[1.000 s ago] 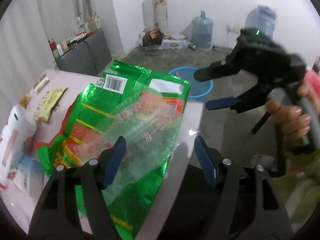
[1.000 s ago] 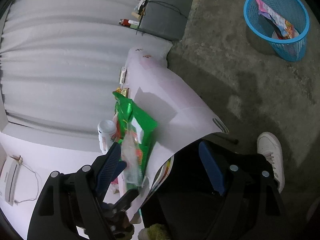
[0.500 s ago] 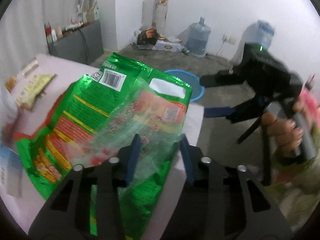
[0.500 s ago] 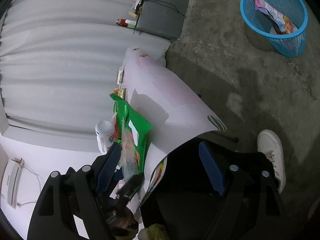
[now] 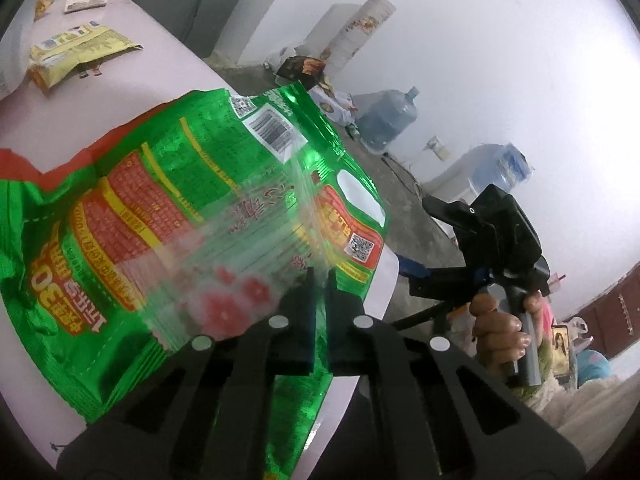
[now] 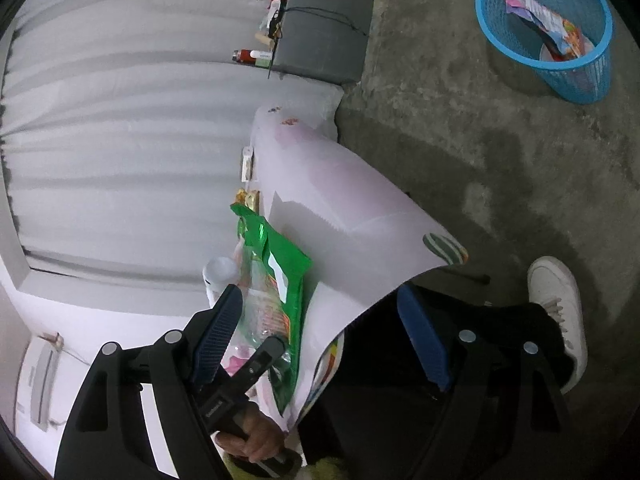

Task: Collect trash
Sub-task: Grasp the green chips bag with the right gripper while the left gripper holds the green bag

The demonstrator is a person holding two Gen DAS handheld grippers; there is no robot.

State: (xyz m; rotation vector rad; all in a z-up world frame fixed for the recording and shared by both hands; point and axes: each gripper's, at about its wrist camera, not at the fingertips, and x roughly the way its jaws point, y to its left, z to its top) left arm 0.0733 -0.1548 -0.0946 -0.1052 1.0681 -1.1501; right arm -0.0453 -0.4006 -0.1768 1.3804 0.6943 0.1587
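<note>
Your left tongs point(image 5: 318, 300) have closed on the green bag's point(image 5: 192, 184) near edge since a second ago, so it is gripped, lifting off the desk point(image 5: 168, 76). Your right tongs point(image 6: 320, 336) hang wide, empty. Only their view shows the blue bin point(image 6: 576, 76), well apart on the floor.
</note>
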